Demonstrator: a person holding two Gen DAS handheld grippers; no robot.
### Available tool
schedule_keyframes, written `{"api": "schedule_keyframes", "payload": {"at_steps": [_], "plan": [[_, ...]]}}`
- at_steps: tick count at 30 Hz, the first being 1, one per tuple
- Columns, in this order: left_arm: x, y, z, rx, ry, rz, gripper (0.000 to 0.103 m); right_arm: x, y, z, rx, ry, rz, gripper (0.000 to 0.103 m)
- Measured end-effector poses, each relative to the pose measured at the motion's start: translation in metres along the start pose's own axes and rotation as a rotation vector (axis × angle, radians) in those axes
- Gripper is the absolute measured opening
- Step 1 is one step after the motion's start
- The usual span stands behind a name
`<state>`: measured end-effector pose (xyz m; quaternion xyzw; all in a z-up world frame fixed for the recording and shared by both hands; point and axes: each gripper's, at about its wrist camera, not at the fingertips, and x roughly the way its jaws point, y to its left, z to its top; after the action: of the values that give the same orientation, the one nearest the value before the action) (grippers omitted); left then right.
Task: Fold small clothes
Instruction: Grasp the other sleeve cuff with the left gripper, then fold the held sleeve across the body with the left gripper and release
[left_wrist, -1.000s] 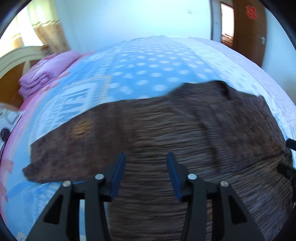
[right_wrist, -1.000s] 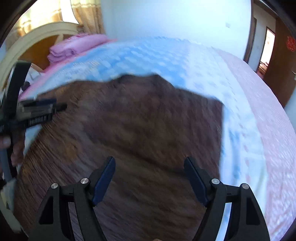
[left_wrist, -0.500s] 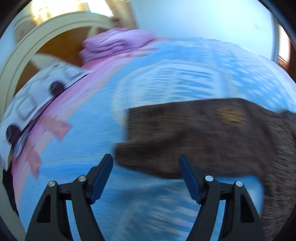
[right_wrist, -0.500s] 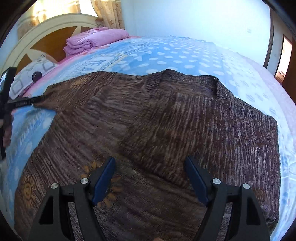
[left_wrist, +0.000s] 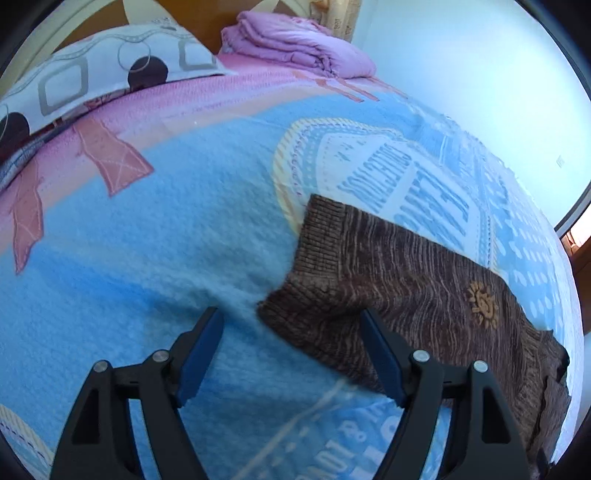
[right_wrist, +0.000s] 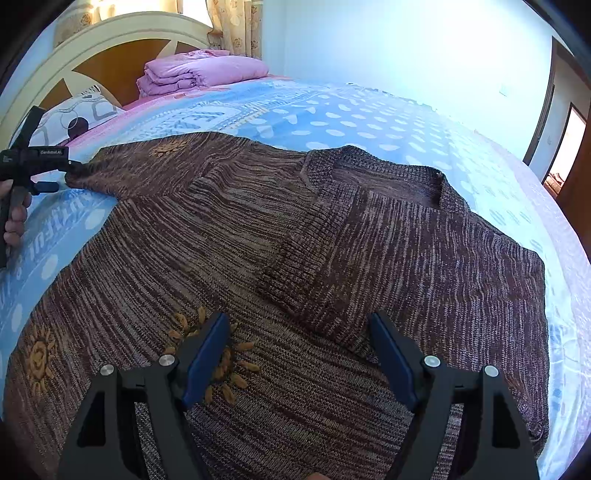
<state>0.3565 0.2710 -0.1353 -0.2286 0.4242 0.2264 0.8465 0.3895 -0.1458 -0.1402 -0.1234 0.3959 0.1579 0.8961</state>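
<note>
While the brown knitted sweater (right_wrist: 295, 258) lies spread flat on the bed (left_wrist: 147, 240), its left sleeve (left_wrist: 388, 277) reaches out toward the headboard side and its body fills the near middle of the blanket. At the far left, the left gripper (left_wrist: 291, 339) hovers just off the sleeve's ribbed cuff (left_wrist: 314, 266); its jaws have just been opening and stand wide, one corner of the cuff lying between them but no pad pressing on it. The other wrist view shows this same gripper (right_wrist: 72, 166) at the sleeve's tip, with part of a hand (right_wrist: 14, 225) on its handle. Further right, the right gripper (right_wrist: 299, 343) hangs over the sweater's chest with its jaws wide and nothing pinched.

By the look of the thick knit, the garment is probably soft, limp and moderately heavy, so it should drape and sag rather than hold a crease, and may stretch if dragged. The firmer cuff is likely the best place to take the sleeve; the hem or shoulder seam would suit the body.

The sweater's lower hem is cut off below both cameras. The right sleeve appears folded across the chest, though its cuff is hard to tell apart from the body's knit
</note>
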Motion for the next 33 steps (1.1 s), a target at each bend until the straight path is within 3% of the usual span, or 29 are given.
{"api": "schedule_keyframes", "payload": {"at_steps": [4,6,8,9,26,31,33], "plan": [[0.010,-0.010,0.003,0.006,-0.015,0.038,0.072,0.000,0.003,0.000,-0.008,-0.004,-0.015,0.079],[0.011,-0.013,0.004,0.018,-0.030,0.059,0.054,-0.001,0.003,0.000,-0.011,-0.007,-0.021,0.079],[0.012,-0.015,0.006,0.040,-0.033,0.039,0.009,-0.001,0.003,0.000,-0.011,-0.008,-0.023,0.079],[0.011,-0.016,0.007,0.048,-0.028,0.007,0.009,-0.001,0.003,0.000,-0.010,-0.009,-0.023,0.079],[-0.037,-0.041,0.024,0.078,-0.082,-0.129,0.008,-0.001,0.000,0.001,0.005,-0.010,-0.015,0.080],[-0.057,-0.062,0.024,0.086,-0.074,-0.196,0.008,-0.028,-0.028,0.001,0.142,-0.099,0.101,0.080],[-0.072,-0.076,0.023,0.114,-0.092,-0.228,0.008,-0.043,-0.042,0.001,0.204,-0.131,0.101,0.080]]}}
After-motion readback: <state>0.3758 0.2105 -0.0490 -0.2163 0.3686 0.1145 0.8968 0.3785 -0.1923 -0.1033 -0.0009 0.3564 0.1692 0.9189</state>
